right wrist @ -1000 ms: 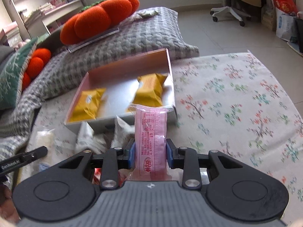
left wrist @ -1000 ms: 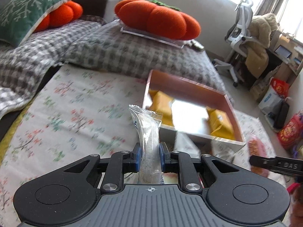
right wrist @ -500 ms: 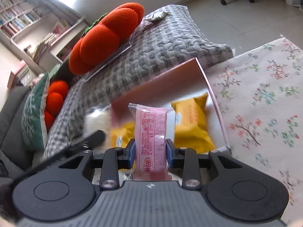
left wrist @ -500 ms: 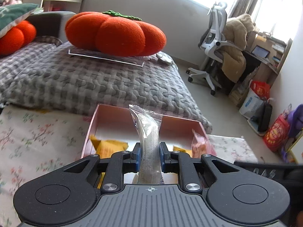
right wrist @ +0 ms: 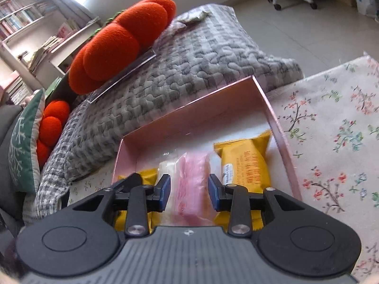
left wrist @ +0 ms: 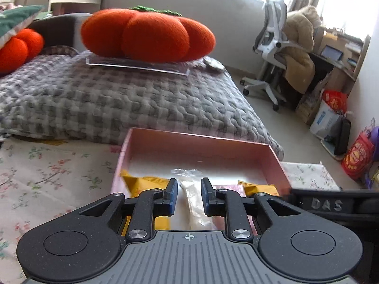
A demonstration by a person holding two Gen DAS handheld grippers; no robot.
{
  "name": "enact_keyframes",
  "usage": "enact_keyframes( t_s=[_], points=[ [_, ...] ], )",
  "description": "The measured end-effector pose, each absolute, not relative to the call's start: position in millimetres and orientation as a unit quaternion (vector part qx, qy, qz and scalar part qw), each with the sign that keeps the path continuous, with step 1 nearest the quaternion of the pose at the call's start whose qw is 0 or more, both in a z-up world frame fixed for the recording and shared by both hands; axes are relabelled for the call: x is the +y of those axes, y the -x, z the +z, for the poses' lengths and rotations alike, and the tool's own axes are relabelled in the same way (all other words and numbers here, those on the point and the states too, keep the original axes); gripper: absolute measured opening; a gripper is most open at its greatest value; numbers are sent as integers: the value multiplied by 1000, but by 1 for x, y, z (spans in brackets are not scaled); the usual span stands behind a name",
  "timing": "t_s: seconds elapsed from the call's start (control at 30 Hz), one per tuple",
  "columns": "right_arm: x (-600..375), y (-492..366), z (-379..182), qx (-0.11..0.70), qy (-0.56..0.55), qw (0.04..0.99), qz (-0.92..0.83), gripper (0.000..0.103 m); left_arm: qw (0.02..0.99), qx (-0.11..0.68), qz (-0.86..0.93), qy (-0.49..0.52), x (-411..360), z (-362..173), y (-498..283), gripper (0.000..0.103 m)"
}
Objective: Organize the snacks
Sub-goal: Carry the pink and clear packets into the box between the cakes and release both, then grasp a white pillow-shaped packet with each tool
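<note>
A pink box [left wrist: 196,143] [right wrist: 189,116] lies on the floral cloth. My left gripper [left wrist: 188,195] is open above it; a clear white snack packet [left wrist: 195,203] lies in the box between its fingers. My right gripper [right wrist: 188,190] is open over a pink snack packet [right wrist: 191,184] that lies in the box beside the white packet [right wrist: 167,169]. Yellow packets [right wrist: 246,168] [left wrist: 144,185] lie at both sides of the box. The right gripper's body [left wrist: 331,204] shows at the right of the left wrist view.
A grey quilted cushion [left wrist: 118,104] with an orange pumpkin pillow [left wrist: 146,35] lies behind the box. Floral cloth [right wrist: 331,130] extends to the right and left. An office chair [left wrist: 272,54] and bags [left wrist: 355,156] stand on the floor beyond.
Both grippers moved over the box and opened. The white packet and the pink packet left the jaws and now lie in the box.
</note>
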State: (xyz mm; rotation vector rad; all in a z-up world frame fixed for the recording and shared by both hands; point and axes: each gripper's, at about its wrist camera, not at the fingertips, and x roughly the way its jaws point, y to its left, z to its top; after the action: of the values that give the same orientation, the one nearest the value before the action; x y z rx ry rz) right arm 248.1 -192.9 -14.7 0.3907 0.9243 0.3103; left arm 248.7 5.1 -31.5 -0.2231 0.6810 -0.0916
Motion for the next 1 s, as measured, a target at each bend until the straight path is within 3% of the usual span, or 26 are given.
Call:
enact_keyframes(
  t_s=[0.07,0.2,0.37,0.4,0.47,0.83,1.0],
  points=[
    [-195,-240,-8,439,-162,873,137,41,933,340,-35,117,15,-26,-236,22],
    [-219,-212,3,446,-151,874,120,52,927,358,-12,113,30,-21,-206,37],
    [-245,-184,20,456,-183,866,91,57,919,375,-11,124,37,-14,-176,42],
    [-245,-178,23,452,-187,867,96,63,921,372,-9,117,35,-13,-171,49],
    [-243,-163,26,446,-181,869,114,70,926,367,-2,87,26,-12,-163,51],
    [-241,-166,8,461,-145,868,115,67,917,387,-39,85,16,-33,-162,56],
    [-236,-162,6,470,-138,862,130,68,915,391,-51,89,8,-39,-164,68]
  ],
)
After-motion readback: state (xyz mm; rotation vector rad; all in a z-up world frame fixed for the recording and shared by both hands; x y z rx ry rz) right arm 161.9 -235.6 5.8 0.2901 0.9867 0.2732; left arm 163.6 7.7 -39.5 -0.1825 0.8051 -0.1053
